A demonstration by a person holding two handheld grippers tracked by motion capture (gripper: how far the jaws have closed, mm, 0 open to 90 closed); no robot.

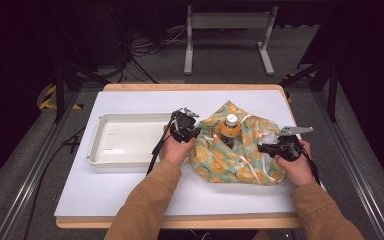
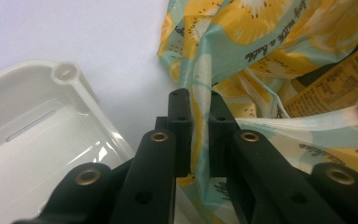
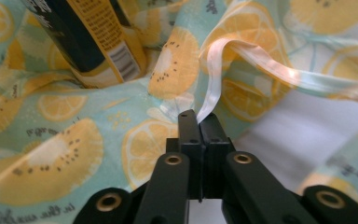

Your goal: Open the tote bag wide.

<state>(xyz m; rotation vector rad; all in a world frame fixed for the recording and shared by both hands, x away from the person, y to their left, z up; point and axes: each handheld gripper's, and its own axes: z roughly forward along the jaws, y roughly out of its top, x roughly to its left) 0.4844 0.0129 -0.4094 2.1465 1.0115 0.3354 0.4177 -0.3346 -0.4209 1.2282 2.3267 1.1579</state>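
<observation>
A wooden-edged table (image 1: pixel 130 87) with a white mat (image 1: pixel 130 190) lies before me; on the mat rest a white tray (image 1: pixel 125 140) at left and a lemon-print cloth (image 1: pixel 240 165) at right.

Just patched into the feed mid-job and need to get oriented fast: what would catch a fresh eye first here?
The lemon-print bag, bright yellow and teal, lies crumpled right of the table's centre with an orange bottle standing up out of it. The left gripper is shut on the bag's left edge, and the right gripper is shut on its pale ribbon at the bag's right side. A white tray sits to the left.
</observation>
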